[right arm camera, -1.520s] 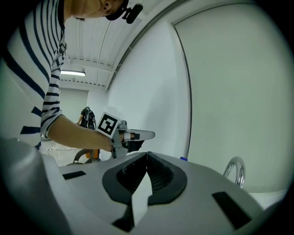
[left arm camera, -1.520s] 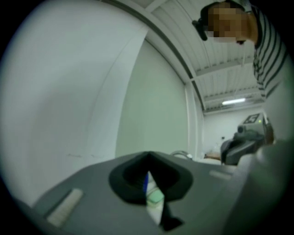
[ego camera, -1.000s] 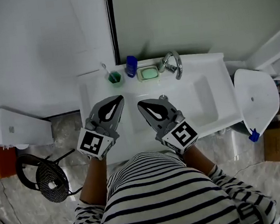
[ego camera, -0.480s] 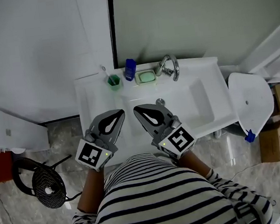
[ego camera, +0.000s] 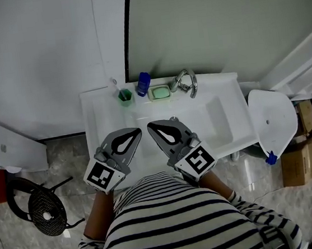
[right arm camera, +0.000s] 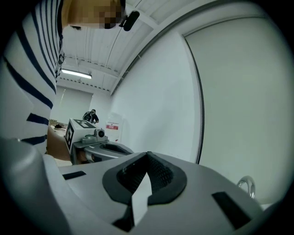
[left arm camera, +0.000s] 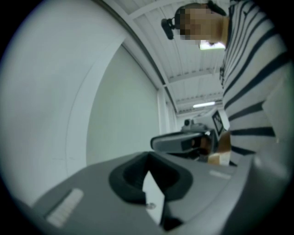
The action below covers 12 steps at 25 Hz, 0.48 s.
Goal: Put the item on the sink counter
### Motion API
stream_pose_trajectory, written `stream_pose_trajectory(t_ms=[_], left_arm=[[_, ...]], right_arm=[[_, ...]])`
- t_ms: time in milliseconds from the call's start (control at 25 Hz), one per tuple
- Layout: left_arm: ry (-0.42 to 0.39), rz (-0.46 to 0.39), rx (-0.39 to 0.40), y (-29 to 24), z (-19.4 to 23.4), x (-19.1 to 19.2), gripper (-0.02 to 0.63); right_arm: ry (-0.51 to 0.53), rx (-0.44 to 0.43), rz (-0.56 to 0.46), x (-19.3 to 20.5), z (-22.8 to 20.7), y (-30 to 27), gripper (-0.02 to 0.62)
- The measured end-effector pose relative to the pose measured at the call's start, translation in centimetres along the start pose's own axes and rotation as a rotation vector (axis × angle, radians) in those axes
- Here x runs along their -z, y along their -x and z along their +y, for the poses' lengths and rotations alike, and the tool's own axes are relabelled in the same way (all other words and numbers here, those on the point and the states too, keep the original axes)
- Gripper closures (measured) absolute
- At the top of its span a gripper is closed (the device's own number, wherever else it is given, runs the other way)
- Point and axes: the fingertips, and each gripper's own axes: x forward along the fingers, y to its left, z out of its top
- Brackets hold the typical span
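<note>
Head view shows the left tongs (ego camera: 135, 132) and right tongs (ego camera: 152, 126) side by side over the front of the white sink bench (ego camera: 94, 110), both closed tight and gripping nothing. Along the bench's back edge stand a green cup (ego camera: 125, 98), a blue bottle (ego camera: 143, 84) and a soap dish (ego camera: 152, 97), just left of the tap (ego camera: 186, 81).
</note>
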Motion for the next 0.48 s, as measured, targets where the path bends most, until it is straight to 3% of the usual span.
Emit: stream_pose_trajectory(t_ms=[480], left_arm=[[0.022, -0.027, 0.020, 0.70, -0.05, 0.30, 0.599]], right_arm=[[0.026, 0.000, 0.031, -0.37, 0.89, -0.04, 0.589]])
